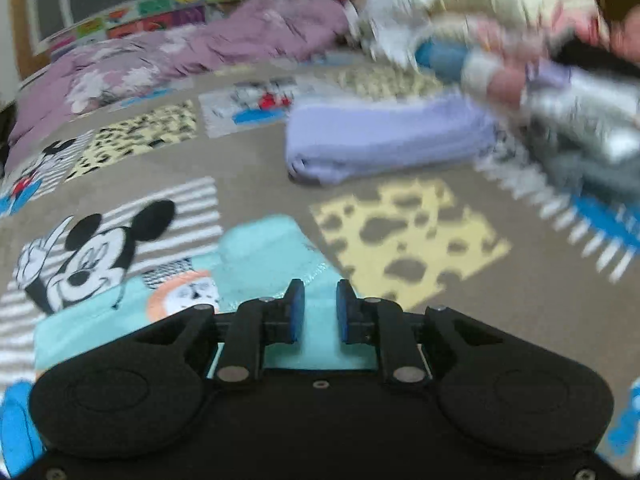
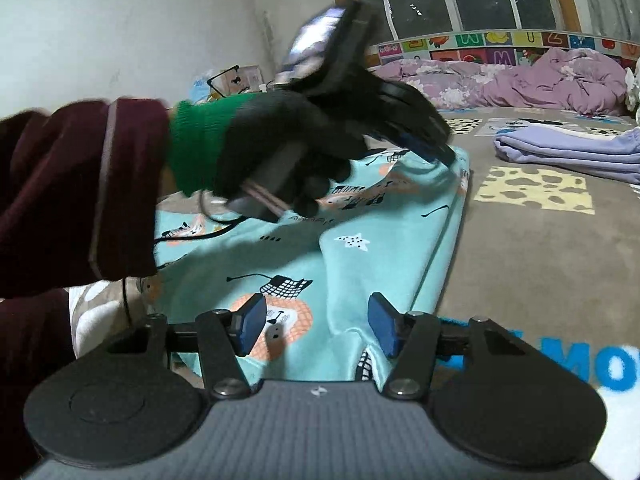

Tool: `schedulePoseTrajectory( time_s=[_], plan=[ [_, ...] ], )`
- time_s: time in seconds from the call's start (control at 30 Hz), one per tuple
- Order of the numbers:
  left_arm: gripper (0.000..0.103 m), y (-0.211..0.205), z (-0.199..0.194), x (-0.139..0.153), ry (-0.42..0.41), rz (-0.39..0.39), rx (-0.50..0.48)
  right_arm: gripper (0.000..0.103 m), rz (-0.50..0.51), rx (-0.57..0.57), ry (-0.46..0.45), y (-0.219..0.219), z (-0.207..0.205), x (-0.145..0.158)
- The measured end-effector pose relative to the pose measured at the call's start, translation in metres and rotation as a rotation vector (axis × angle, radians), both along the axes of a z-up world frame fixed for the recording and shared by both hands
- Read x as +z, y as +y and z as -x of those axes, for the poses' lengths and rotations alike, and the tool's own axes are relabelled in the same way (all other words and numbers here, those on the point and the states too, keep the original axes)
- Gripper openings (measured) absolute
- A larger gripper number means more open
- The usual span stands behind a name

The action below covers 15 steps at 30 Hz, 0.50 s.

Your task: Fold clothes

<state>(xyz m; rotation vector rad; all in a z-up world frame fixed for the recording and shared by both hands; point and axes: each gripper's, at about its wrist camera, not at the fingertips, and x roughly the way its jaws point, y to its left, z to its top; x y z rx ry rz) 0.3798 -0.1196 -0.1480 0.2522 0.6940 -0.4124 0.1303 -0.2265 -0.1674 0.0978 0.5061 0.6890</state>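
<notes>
Hovering over teal garment (image 2: 392, 248): right gripper (image 2: 316, 330) wide open, empty; left gripper (image 1: 320, 310) narrowly parted, empty, folded lavender garment (image 1: 384, 136) ahead.

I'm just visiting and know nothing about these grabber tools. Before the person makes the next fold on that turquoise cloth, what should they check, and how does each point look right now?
1. Left gripper open over the cloth: ok, a gap shows between its blue pads and nothing is pinched.
2. Right gripper open: ok, pads wide apart above the cloth.
3. Turquoise garment lying flat on the carpet: mostly ok, though a crease runs up its middle.
4. Far right edge straight: ok, it runs in a clean line.
5. Folded lilac garment out of the way: ok, it lies apart from the turquoise one.
6. Cable under the gloved left hand free of the cloth: cannot tell.
</notes>
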Motion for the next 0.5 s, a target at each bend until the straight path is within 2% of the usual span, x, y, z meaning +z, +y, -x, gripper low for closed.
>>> schedulePoseTrajectory(
  time_s=[0.03,0.1,0.2,0.33,0.43,0.5],
  plan=[
    [0.015,-0.007,-0.005,-0.010,0.019,-0.064,-0.020,0.058,0.002,0.002,0.004,0.000,0.000,0.000],
    [0.015,-0.011,-0.007,-0.014,0.007,-0.097,-0.030,0.058,0.006,0.003,0.010,0.001,0.000,-0.001],
    [0.015,-0.004,-0.013,-0.006,0.061,-0.039,0.008,0.058,0.007,0.008,0.017,0.001,0.000,-0.001],
    [0.015,0.003,-0.018,0.010,0.000,0.014,0.073,0.058,0.016,0.007,0.013,0.003,0.002,-0.001],
    [0.015,0.002,-0.041,-0.006,0.069,-0.012,0.120,0.058,0.015,0.006,0.012,0.003,0.002,-0.001],
    [0.016,-0.001,-0.047,-0.008,0.080,-0.024,0.123,0.058,0.013,0.004,0.013,0.002,0.001,-0.001]
  ],
)
